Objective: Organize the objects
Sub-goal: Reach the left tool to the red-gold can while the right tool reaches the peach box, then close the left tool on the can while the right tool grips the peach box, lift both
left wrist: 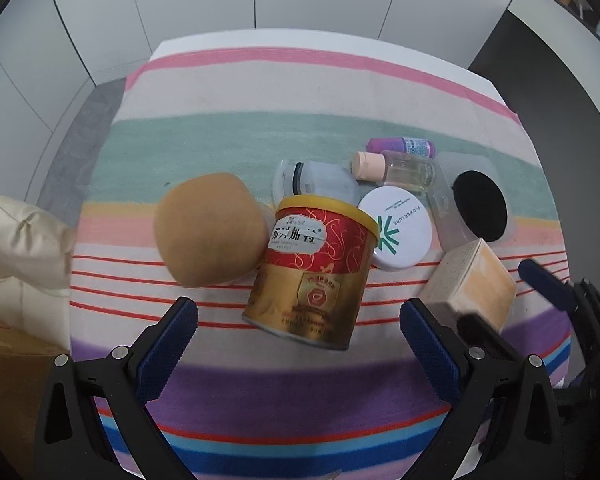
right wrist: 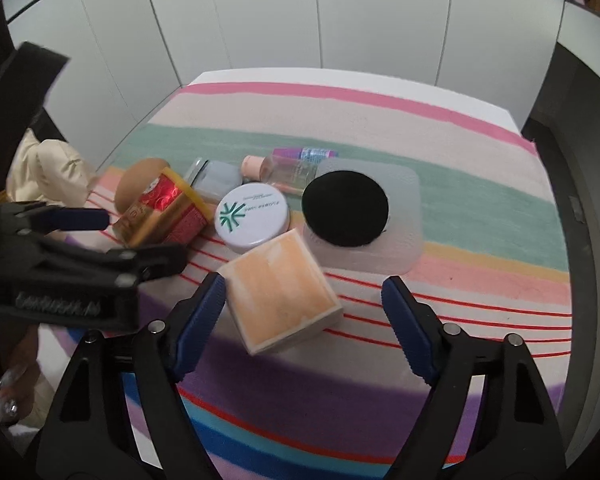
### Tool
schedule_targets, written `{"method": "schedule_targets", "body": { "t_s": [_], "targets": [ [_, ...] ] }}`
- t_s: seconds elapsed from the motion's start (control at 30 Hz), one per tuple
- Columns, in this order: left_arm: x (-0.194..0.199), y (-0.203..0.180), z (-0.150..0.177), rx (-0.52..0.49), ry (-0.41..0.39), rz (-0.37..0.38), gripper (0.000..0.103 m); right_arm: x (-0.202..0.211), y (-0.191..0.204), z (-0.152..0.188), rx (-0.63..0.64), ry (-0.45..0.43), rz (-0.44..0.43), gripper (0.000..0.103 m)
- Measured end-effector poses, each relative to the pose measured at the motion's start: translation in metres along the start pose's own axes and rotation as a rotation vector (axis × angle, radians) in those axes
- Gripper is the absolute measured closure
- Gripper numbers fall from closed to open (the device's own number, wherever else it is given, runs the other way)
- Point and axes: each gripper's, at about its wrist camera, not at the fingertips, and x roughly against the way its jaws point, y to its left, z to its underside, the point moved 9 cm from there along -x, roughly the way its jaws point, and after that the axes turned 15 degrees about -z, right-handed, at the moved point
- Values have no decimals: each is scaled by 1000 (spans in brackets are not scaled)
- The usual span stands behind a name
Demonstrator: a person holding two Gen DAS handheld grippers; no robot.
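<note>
A red and gold tin with a yellow lid (left wrist: 314,266) lies tilted on the striped cloth, just beyond my open, empty left gripper (left wrist: 300,320). A tan sponge ball (left wrist: 210,230) leans against its left side. In the right wrist view the tin (right wrist: 164,210) is at the left. An orange-topped box (right wrist: 282,294) lies between the open fingers of my right gripper (right wrist: 302,300), nearer the left finger. The box also shows in the left wrist view (left wrist: 474,284). My left gripper (right wrist: 112,236) appears at the left of the right wrist view.
Behind the tin are a white round jar (left wrist: 400,232), a clear case holding a black puff (left wrist: 478,204), a clear bottle with a peach cap (left wrist: 396,168), a purple bottle (left wrist: 400,146) and a grey container (left wrist: 316,180). A cream cloth bag (left wrist: 20,240) sits at the table's left edge.
</note>
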Motion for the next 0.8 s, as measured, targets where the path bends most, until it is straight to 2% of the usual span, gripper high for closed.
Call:
{"method": "schedule_targets", "body": {
  "t_s": [0.1,0.2,0.23,0.3,0.33,0.37,0.47,0.53,0.57,0.67,0.8],
  "targets": [
    [-6,0,-1,9,6,-8,2,-6,1,10,23,44,-17,19],
    [-14,-2,1,3,22,-32,2,-17,-2,16,85,80,92,19],
    [-17,-4,3,-3,28,-33,2,-20,-3,16,94,75,94,20],
    [-19,-5,3,-10,29,-46,2,-24,-5,15,74,63,64,32],
    [-21,-6,2,-17,28,-53,2,-24,-6,14,53,59,41,43],
    [-22,-8,2,-26,29,-61,3,-24,-9,14,26,54,38,43],
    [-27,-13,1,-50,31,-101,20,-18,-17,13,0,41,48,44],
    [-25,-15,-2,-42,15,-92,32,-11,-20,14,-25,30,37,44],
    [-23,-16,-4,-41,-1,-106,43,-7,-22,14,-43,21,32,44],
    [-20,-20,-5,-46,-13,-107,45,3,-27,14,-88,2,17,44],
    [-15,-20,-2,-58,-23,-148,45,13,-29,9,-106,-18,18,44]
  ]
}}
